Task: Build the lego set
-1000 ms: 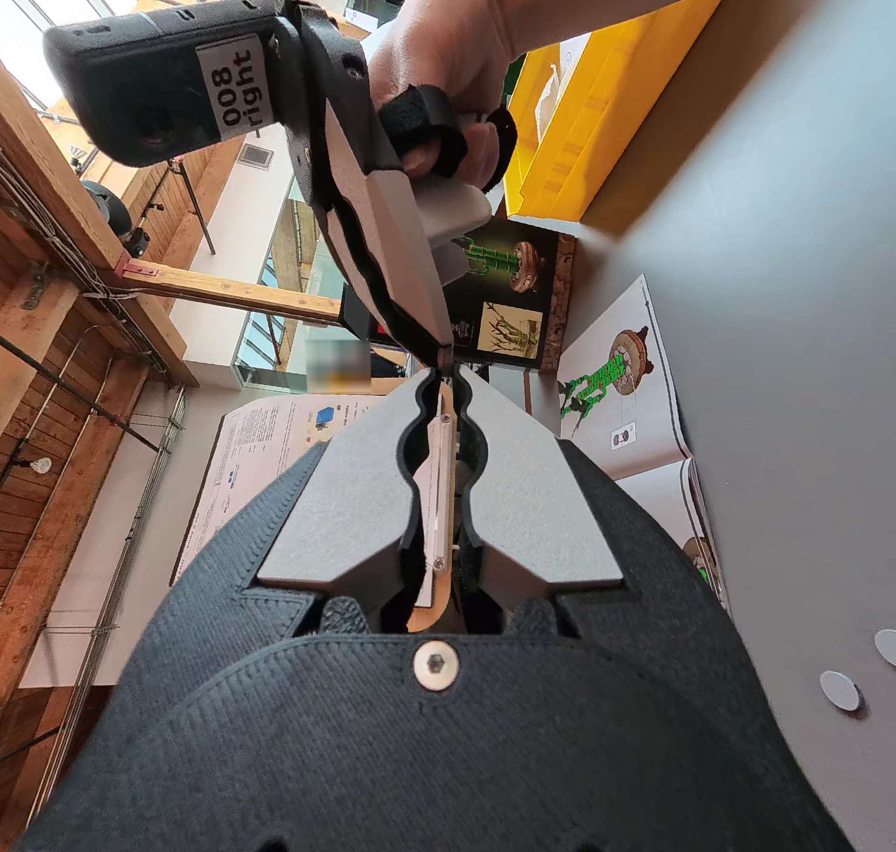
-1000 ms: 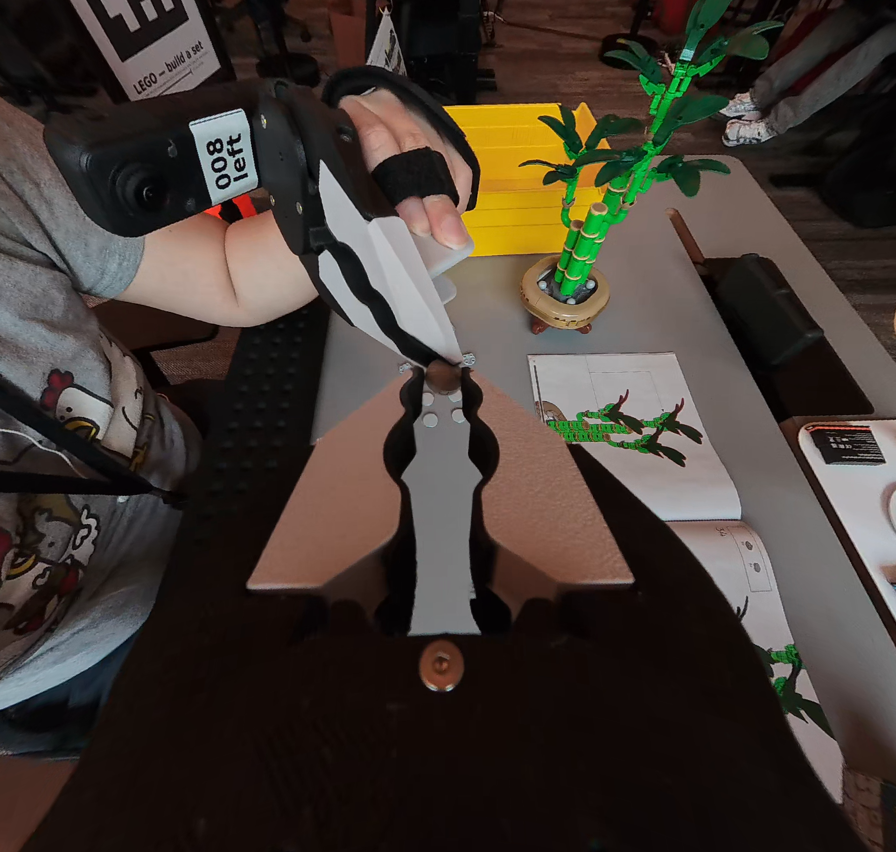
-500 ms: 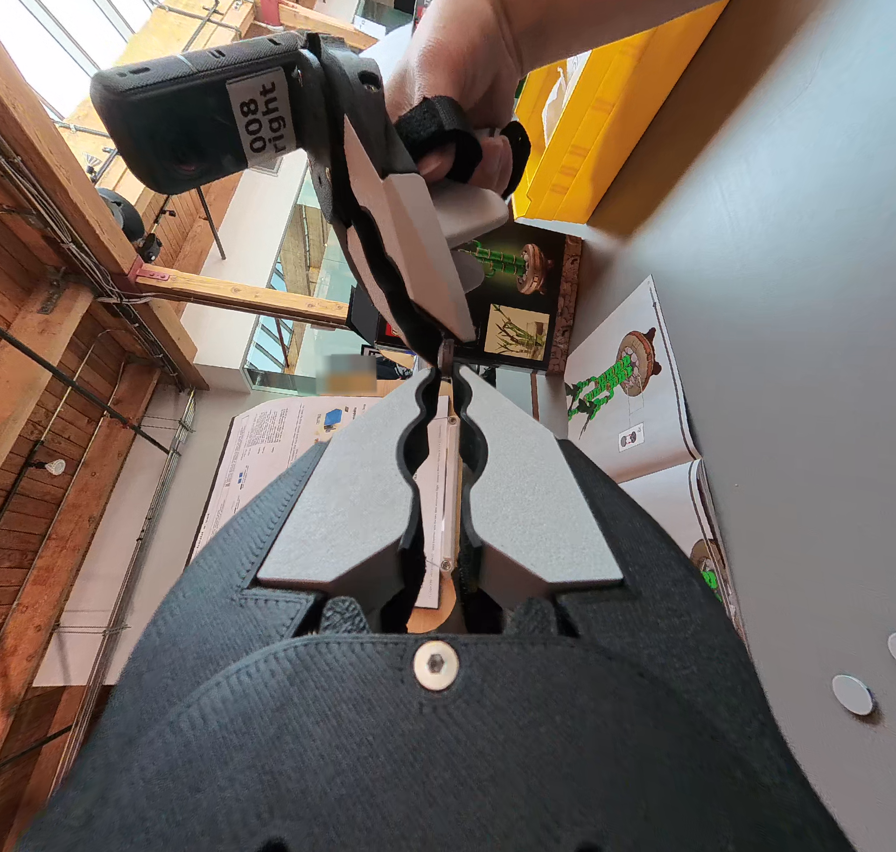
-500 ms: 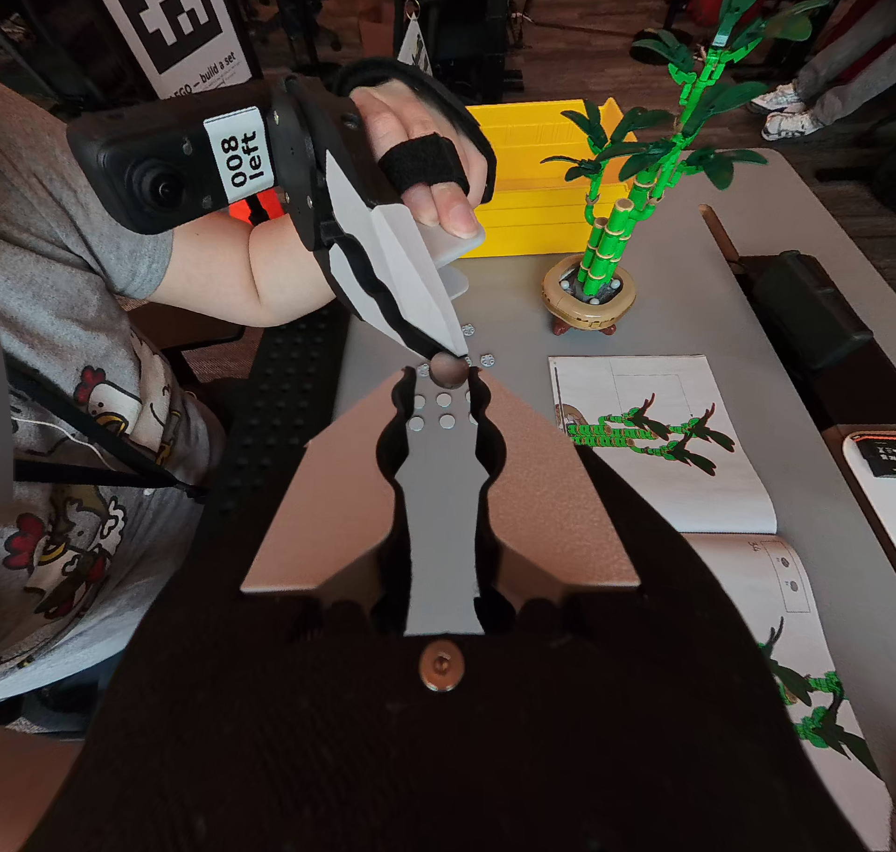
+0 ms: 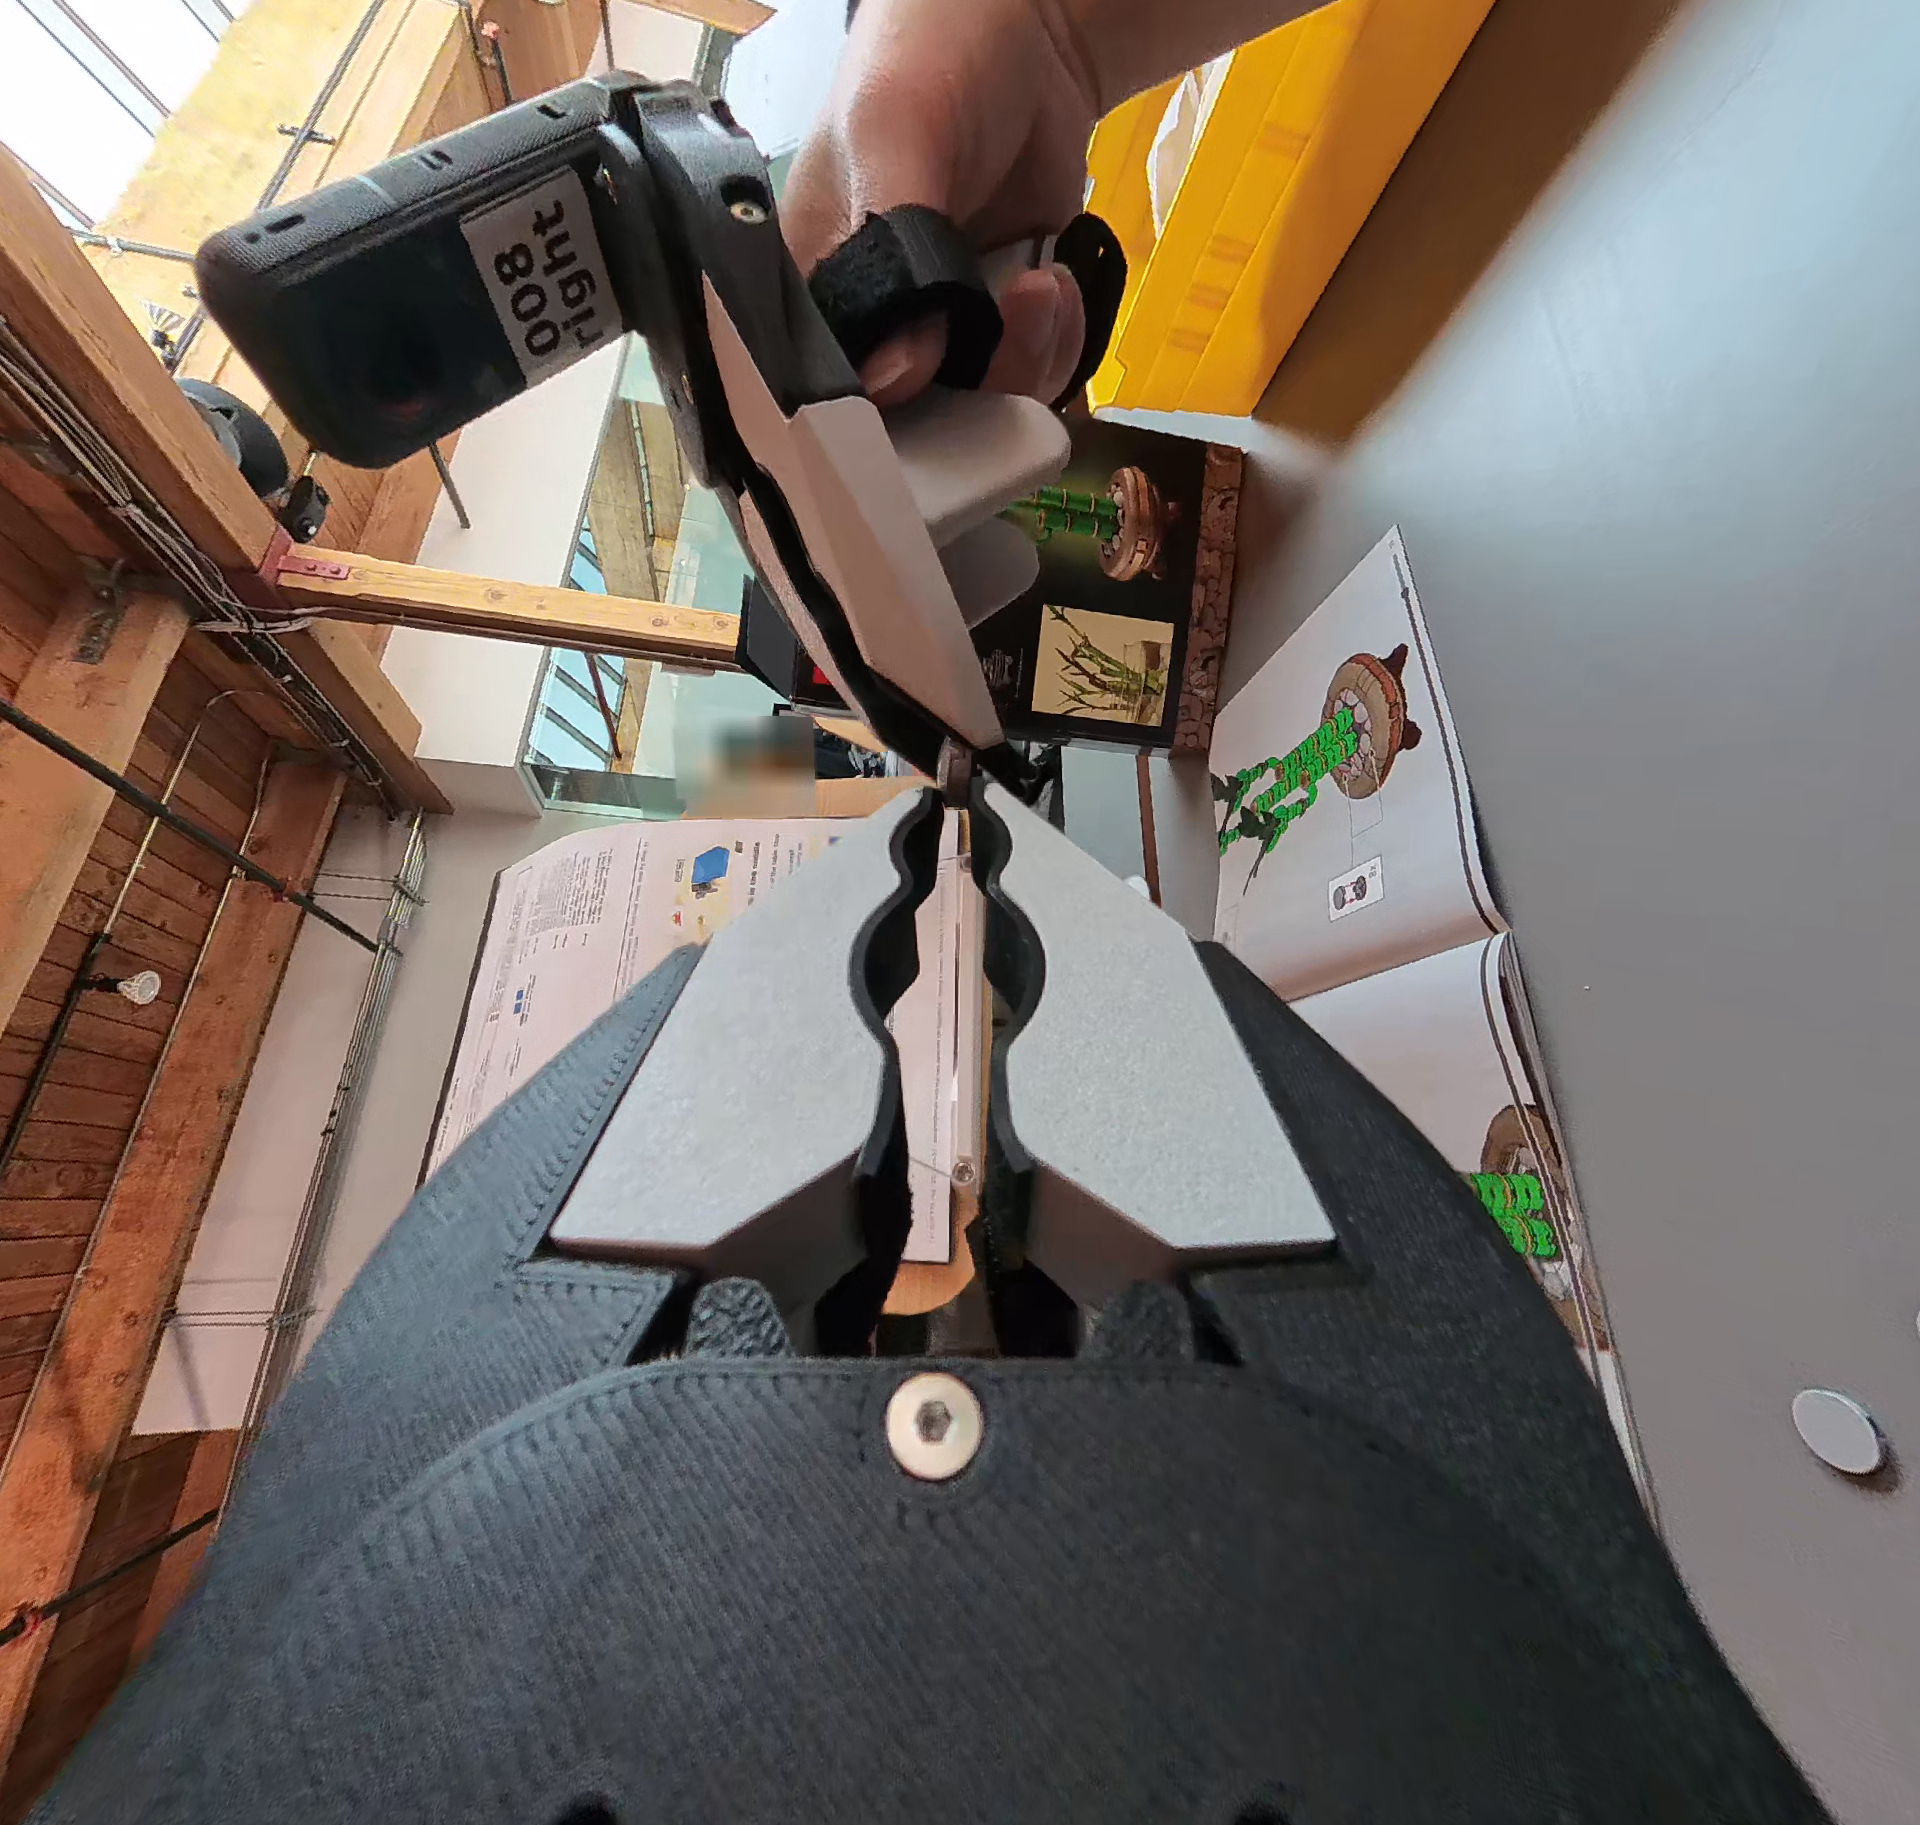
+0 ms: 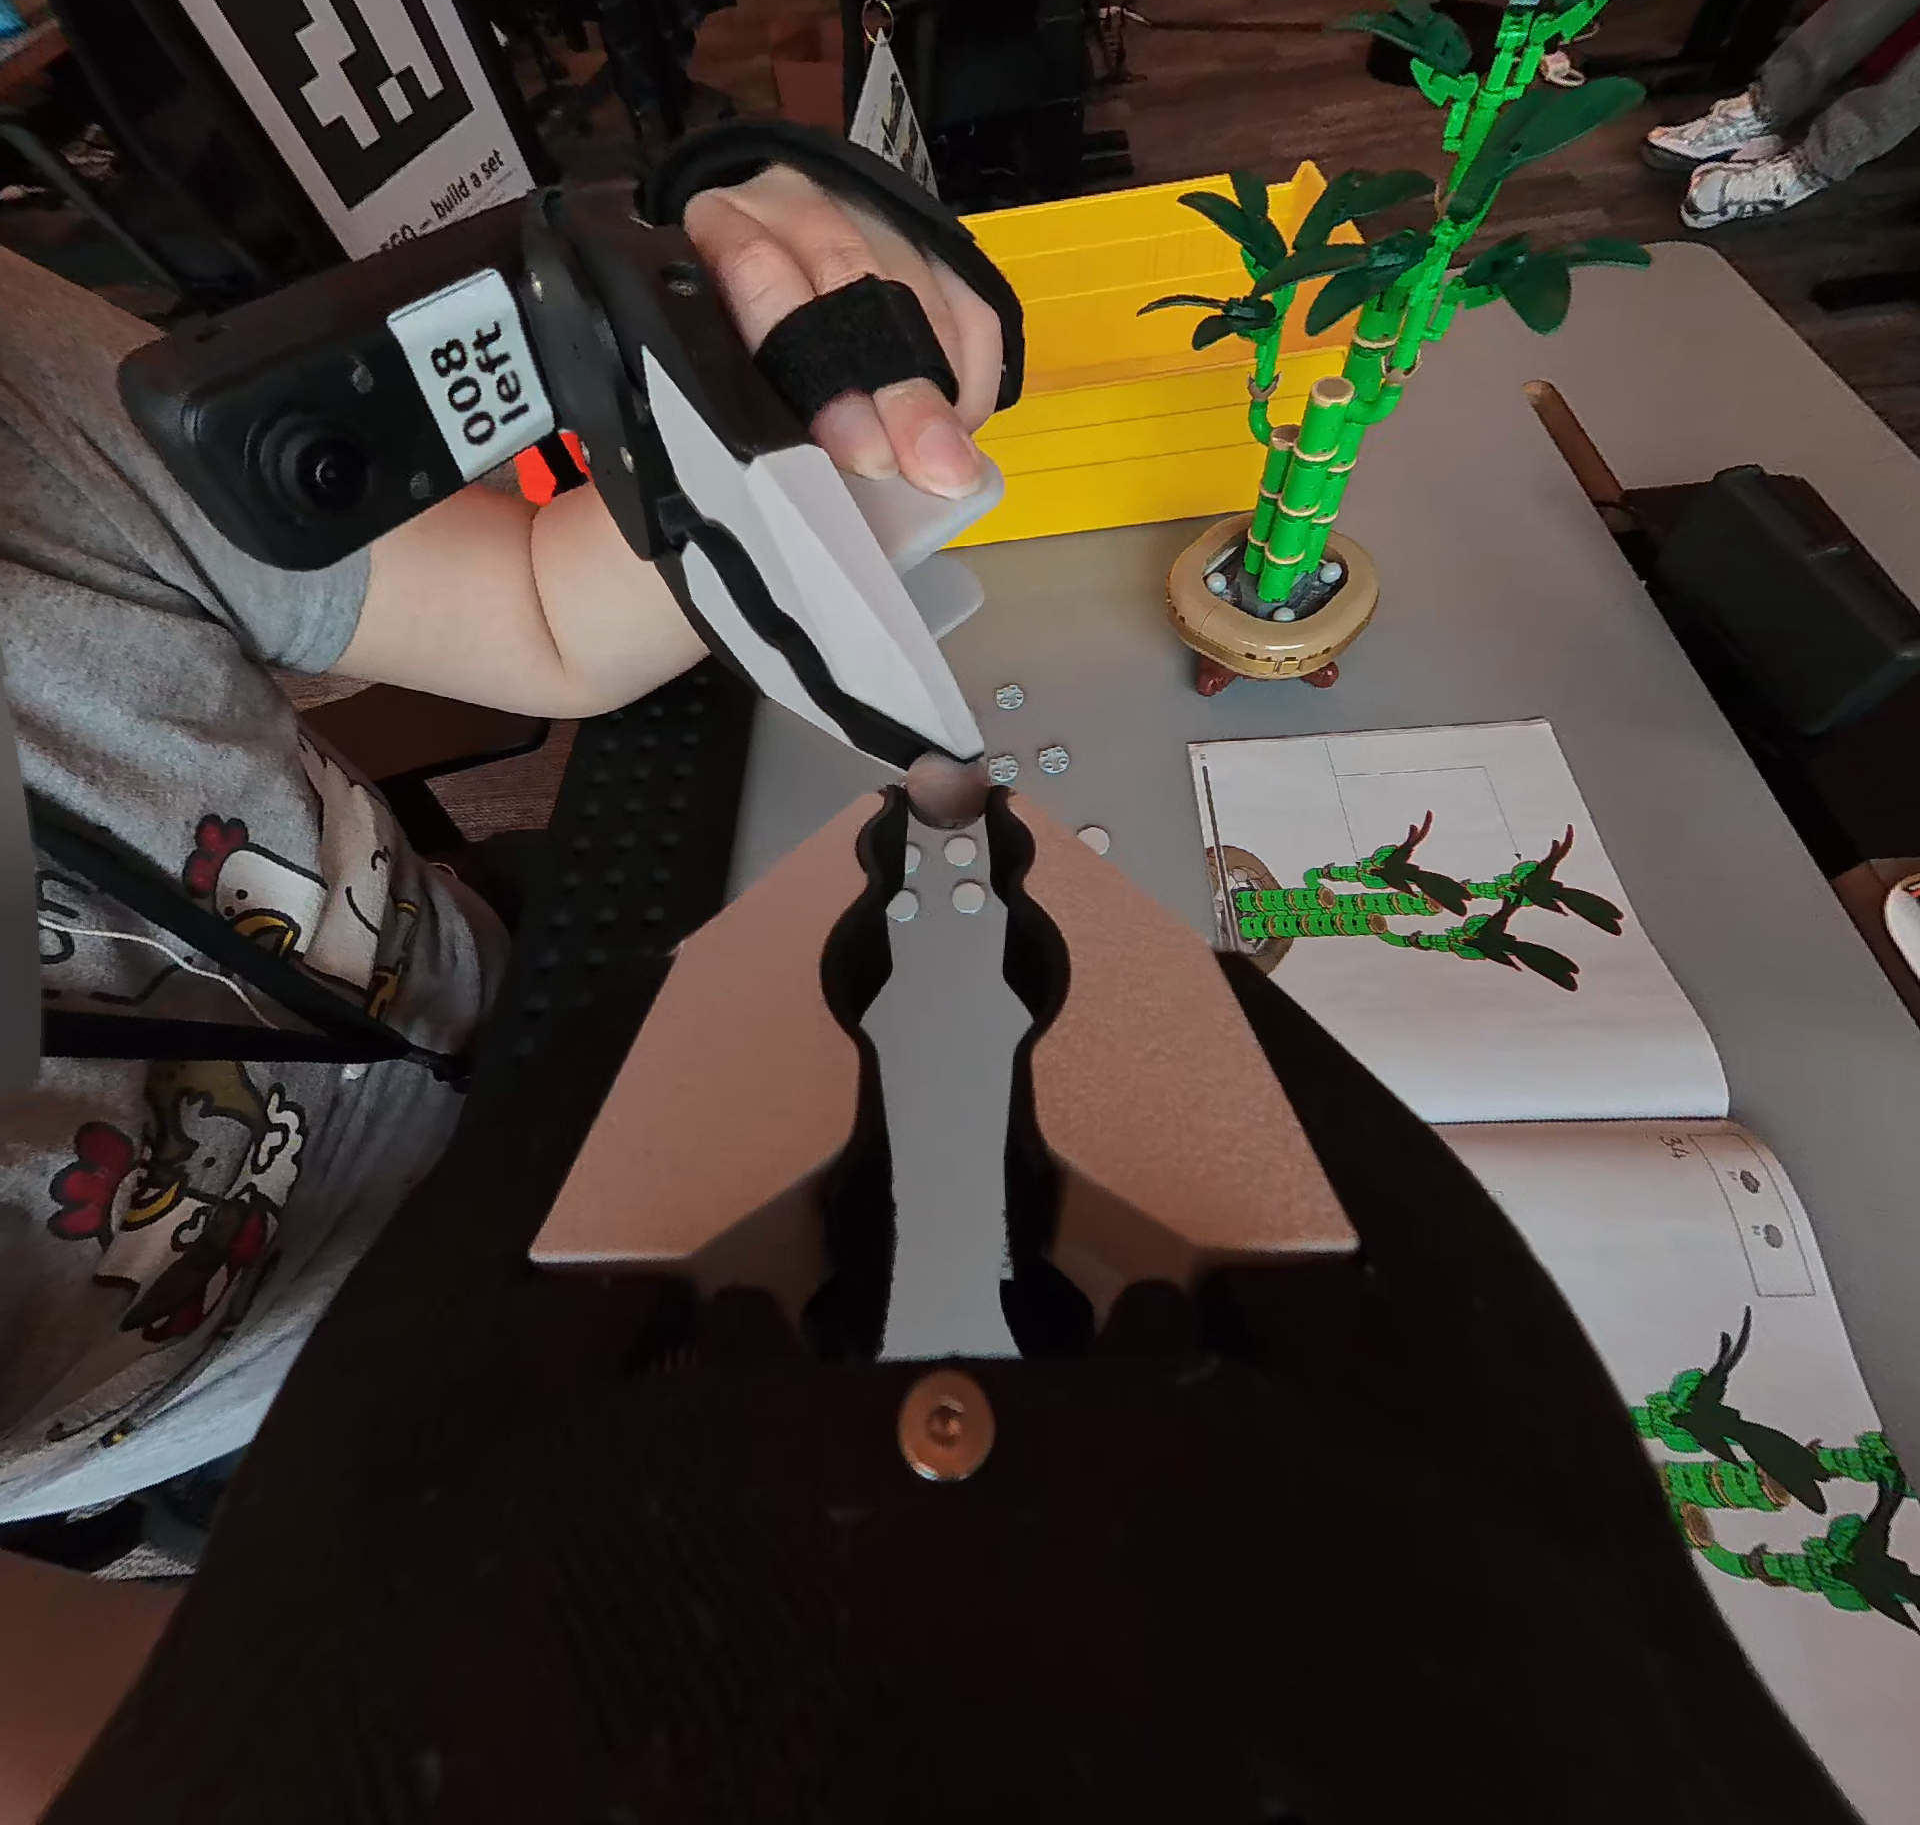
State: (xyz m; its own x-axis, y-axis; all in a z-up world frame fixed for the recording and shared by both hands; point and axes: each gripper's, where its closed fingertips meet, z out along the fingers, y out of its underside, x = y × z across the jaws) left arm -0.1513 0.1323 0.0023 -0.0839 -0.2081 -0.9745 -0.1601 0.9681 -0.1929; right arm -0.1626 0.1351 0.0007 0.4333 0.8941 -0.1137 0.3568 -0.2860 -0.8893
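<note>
Grey table (image 6: 1558, 549) carries the bamboo model (image 6: 1340, 487) and open manual (image 6: 1455, 944) — above it, both grippers meet tip to tip, right gripper (image 6: 948, 801) and left gripper (image 5: 956, 788) each pinching the same small round disc (image 6: 943, 796).

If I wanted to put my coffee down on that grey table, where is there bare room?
Bare tabletop lies right of the lego bamboo plant, between it and the dark box. Another bare strip runs between the yellow bin and the open instruction booklet. It is crowded around the small round pieces, where both hand-held grippers meet.
</note>
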